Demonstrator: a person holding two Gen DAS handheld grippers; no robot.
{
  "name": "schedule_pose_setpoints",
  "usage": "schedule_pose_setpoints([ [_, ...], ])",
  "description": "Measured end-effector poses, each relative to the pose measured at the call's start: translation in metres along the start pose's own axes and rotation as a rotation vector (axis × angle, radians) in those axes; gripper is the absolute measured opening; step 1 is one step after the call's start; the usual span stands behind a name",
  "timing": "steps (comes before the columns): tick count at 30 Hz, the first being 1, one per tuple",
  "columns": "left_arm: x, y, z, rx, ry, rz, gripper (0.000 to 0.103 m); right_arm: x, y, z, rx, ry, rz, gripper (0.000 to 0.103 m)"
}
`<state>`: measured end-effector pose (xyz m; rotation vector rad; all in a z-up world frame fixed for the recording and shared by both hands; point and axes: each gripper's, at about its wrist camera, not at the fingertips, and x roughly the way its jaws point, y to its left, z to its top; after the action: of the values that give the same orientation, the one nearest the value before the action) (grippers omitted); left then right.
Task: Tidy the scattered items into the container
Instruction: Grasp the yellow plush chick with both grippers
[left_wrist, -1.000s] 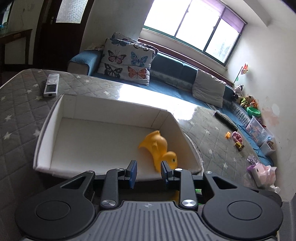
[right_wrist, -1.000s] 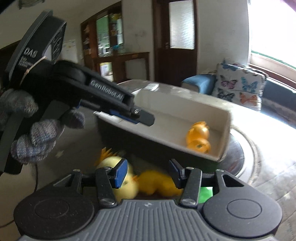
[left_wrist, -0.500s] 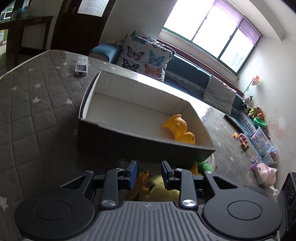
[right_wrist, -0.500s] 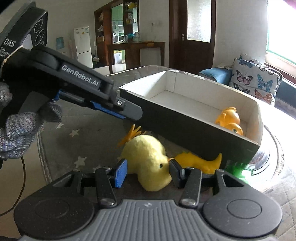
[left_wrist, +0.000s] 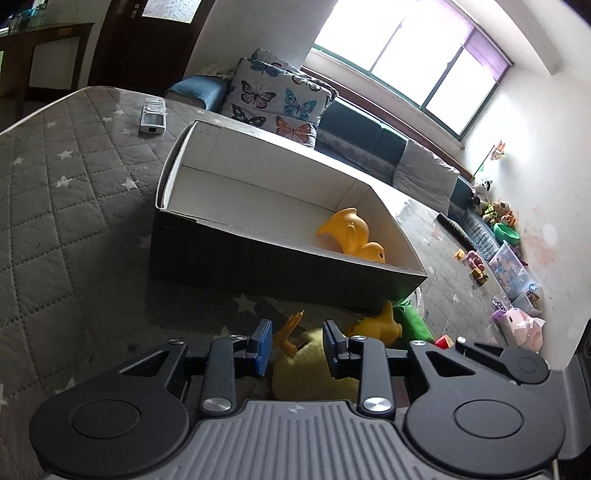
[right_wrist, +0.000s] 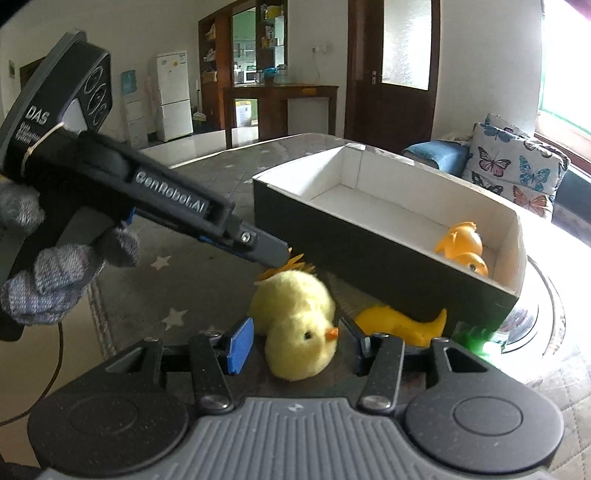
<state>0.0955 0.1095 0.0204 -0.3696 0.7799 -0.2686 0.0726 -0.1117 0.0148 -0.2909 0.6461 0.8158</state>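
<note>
A black box with a white inside (left_wrist: 236, 258) (right_wrist: 332, 236) stands on the quilted table and holds an orange rubber duck (left_wrist: 351, 236) (right_wrist: 461, 251). A yellow plush chick (right_wrist: 295, 314) (left_wrist: 306, 369) lies in front of the box, orange feet toward it. A yellow rubber toy (right_wrist: 399, 325) (left_wrist: 376, 325) lies beside it against the box. My left gripper (left_wrist: 297, 347) is open, its fingers astride the chick's feet; it also shows in the right wrist view (right_wrist: 273, 254). My right gripper (right_wrist: 297, 345) is open around the chick's head.
A green item (left_wrist: 410, 321) (right_wrist: 469, 336) lies by the box's corner. A white remote (left_wrist: 152, 115) lies on the far table. A sofa with butterfly cushions (left_wrist: 277, 99) stands behind. Toys and bins (left_wrist: 509, 266) sit on the floor at right.
Both grippers have drawn back from over the box and come down in front of it. They now stand open around the plush chick, left at the feet, right at the head.
</note>
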Motion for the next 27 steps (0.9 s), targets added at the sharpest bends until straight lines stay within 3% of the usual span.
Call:
schedule_pose_setpoints([
  [2,0.004,0.001,0.001,-0.002,0.005,0.003,0.033,0.004,-0.001,0.005,-0.003,-0.003,-0.009,0.058],
  [15,0.018,0.013,0.004,-0.040,0.038,-0.029,0.028,0.038,0.001,0.013,-0.039,0.044,0.011,0.057],
  [19,0.018,0.016,0.003,-0.049,0.039,-0.039,0.020,0.040,0.002,0.011,-0.034,0.047,0.015,0.053],
  [27,0.005,0.005,0.004,-0.012,0.014,-0.053,0.016,0.024,0.004,0.010,-0.033,0.010,0.006,0.051],
])
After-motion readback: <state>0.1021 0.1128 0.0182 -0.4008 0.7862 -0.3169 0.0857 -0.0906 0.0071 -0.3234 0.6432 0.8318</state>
